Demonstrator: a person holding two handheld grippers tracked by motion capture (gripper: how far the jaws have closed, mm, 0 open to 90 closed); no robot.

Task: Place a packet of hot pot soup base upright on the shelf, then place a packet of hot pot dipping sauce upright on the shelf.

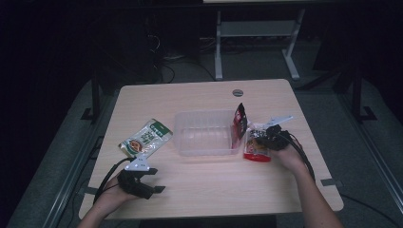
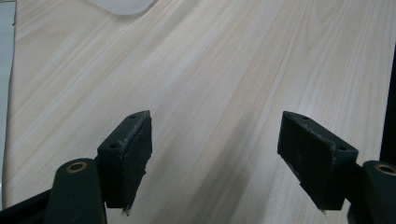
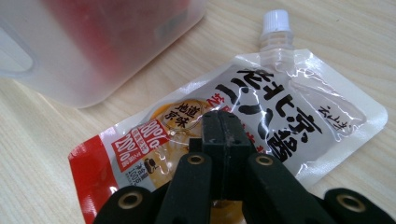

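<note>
Both jaws of the right hand-held gripper (image 3: 223,122) meet (tilted down) over the spouted pouch (image 3: 280,112).

The right claw (image 3: 223,140) hides the spouted pouch's (image 3: 289,107) lower middle, and the frosted tub (image 3: 93,46) blurs the red pack inside.

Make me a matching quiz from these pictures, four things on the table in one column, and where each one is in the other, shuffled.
Things:
1. green packet
2. clear tub
3. spouted pouch
4. dark red sachet

Places:
A. leaning against the tub's right wall
B. middle of the table
C. under the shut right tongs
D. left of the tub, beyond the open left tongs

Pairs: 1-D, 2-B, 3-C, 4-A
</note>
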